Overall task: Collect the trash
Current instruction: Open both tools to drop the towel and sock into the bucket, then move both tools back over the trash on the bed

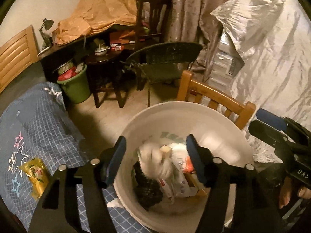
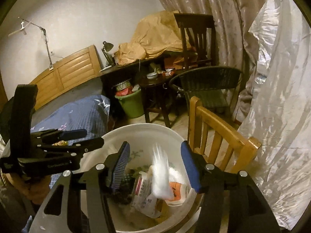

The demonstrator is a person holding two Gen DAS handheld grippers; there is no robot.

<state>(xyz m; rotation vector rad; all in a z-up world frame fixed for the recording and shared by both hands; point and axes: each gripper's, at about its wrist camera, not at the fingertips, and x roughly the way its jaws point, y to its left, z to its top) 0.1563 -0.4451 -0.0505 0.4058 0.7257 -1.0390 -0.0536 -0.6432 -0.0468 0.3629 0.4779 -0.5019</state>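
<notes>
A white basin (image 1: pixel 229 130) (image 2: pixel 116 136) holds several pieces of trash: wrappers, a dark bag, a small box. A white crumpled tissue (image 1: pixel 155 161) (image 2: pixel 160 174) shows blurred in the air between the fingers, over the basin. My left gripper (image 1: pixel 156 159) is open above the basin; it also shows in the right wrist view (image 2: pixel 77 138). My right gripper (image 2: pixel 155 167) is open above the basin with the blurred tissue between its jaws, not gripped; it shows at the right of the left wrist view (image 1: pixel 270 124). A yellow wrapper (image 1: pixel 36 176) lies on the blue bedcover (image 1: pixel 38 120).
A wooden chair (image 1: pixel 215 97) (image 2: pixel 219 136) stands right behind the basin. A dark wicker chair (image 1: pixel 165 62), a green bucket (image 1: pixel 75 89) full of stuff, a dark cluttered desk (image 1: pixel 77 44) and a white plastic-covered bulk (image 1: pixel 272 58) stand around.
</notes>
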